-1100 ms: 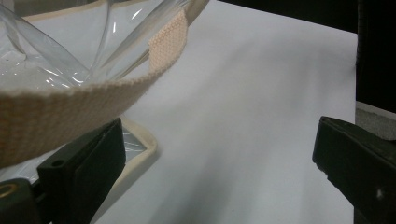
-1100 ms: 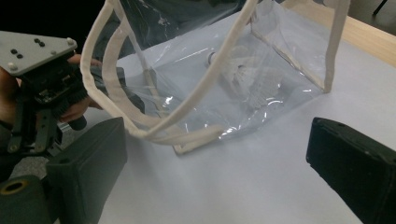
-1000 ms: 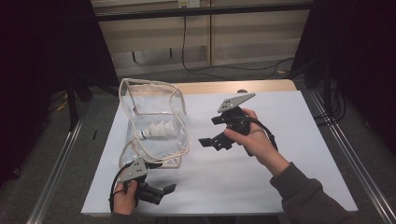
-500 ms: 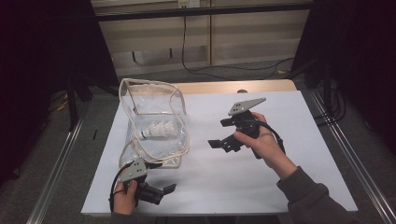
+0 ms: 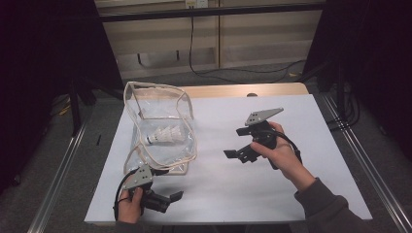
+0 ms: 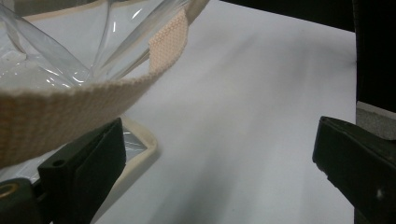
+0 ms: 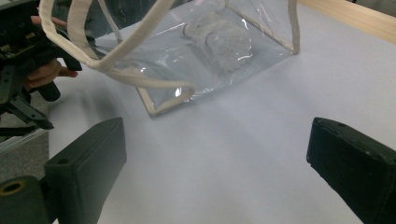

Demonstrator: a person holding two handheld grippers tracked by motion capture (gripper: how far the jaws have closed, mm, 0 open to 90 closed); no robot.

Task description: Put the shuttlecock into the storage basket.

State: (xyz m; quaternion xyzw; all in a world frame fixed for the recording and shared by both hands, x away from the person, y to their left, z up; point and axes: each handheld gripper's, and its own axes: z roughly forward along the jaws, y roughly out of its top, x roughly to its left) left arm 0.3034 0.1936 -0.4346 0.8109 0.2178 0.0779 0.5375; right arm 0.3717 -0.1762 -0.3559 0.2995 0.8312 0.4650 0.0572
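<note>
**Bag sat left of centre, nearer the left claw**

We saw a clear bag (image 5: 160, 128) with cream webbing trim standing on the white tabletop (image 5: 301, 194), left of centre, with a white shuttlecock (image 5: 164, 136) lying inside it on its floor. The left claw (image 5: 167, 200) waited at the near-left edge of the tabletop, just beside the bag's near bottom corner, so the bag lay to the far side of it and slightly left. Its jaws stood wide apart and gripped nothing; in the left gripper view a webbing strap (image 6: 60, 109) crossed just above the left jaw, and we could not tell whether it touched that jaw.

The right claw (image 5: 233, 145) hovered right of centre, well apart from the bag, which lay to its left. It too was spread wide and empty (the right gripper view showed bare tabletop between the two jaws, with the bag's near corner beyond them).

We judged the left claw the nearer of the two, and so the likelier to take hold of the strap or rim.

The bag's long axis ran near to far, with its open, looped rim (image 5: 156, 92) standing highest at the far end. The shuttlecock lay on its side with its long axis roughly left to right, cork end to the left and feathers to the right.
</note>
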